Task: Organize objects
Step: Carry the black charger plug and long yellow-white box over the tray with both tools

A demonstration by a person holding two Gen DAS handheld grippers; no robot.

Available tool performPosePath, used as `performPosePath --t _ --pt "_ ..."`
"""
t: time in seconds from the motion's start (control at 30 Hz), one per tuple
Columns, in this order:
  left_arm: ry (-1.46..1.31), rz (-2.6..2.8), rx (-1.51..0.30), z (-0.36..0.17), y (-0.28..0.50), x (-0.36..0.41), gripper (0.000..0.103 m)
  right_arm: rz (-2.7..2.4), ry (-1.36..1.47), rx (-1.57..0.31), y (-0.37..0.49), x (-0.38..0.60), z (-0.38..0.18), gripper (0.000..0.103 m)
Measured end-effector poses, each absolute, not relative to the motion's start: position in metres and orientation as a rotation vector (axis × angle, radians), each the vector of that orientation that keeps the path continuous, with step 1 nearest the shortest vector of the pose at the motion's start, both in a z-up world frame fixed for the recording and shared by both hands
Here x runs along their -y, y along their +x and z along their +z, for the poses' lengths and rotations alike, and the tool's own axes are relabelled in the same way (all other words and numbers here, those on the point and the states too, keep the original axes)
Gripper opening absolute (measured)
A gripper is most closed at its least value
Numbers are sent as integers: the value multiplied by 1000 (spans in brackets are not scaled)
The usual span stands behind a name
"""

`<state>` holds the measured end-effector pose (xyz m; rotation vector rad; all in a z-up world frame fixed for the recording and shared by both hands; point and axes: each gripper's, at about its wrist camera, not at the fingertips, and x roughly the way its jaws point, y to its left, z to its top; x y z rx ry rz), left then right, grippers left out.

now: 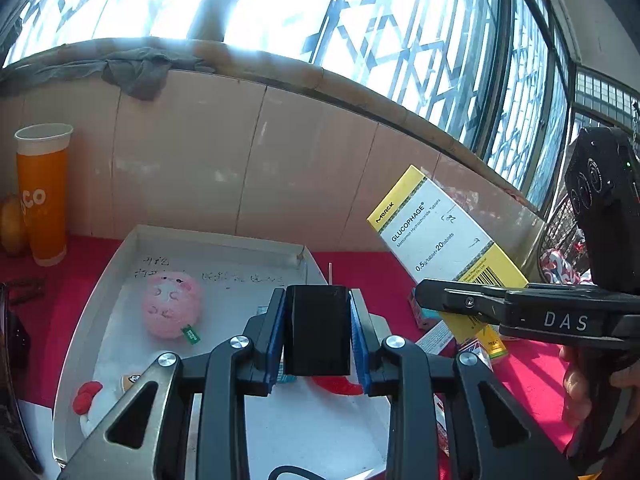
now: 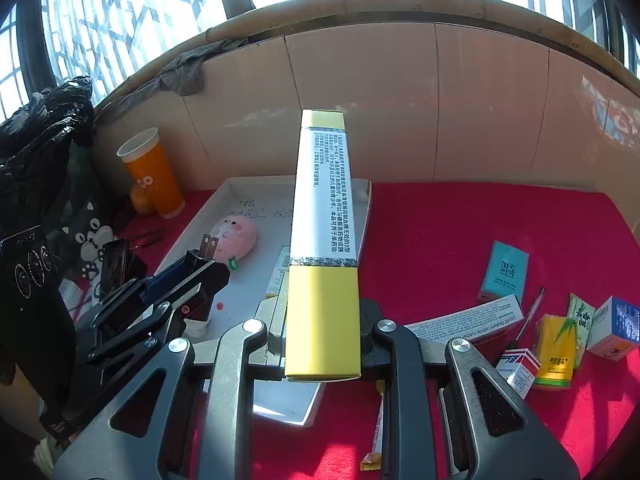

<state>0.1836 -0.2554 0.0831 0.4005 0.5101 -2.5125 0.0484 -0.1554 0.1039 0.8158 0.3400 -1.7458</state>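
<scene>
Nearest the white tray (image 2: pixel 362 216), the right gripper (image 2: pixel 322 344) has its jaws clamped on a yellow-and-white medicine box (image 2: pixel 323 248) held above the tray's right edge. Left of it, the left gripper (image 1: pixel 318 332) grips a black plug adapter (image 1: pixel 317 328) (prongs up) over the tray. Farther in lies a pink plush (image 1: pixel 172 304); beyond the tray's far left corner stands an orange cup (image 1: pixel 42 192) on the red desk (image 2: pixel 460 240).
</scene>
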Motion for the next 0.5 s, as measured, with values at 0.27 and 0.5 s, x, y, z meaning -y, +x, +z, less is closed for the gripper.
performPosePath --t 0.27,0.5 --pt "348 -2514 -587 74 196 268 29 -1744 809 -415 45 198 100 21" --pt "325 -2487 -614 71 202 275 30 -1714 865 -472 43 235 76 21"
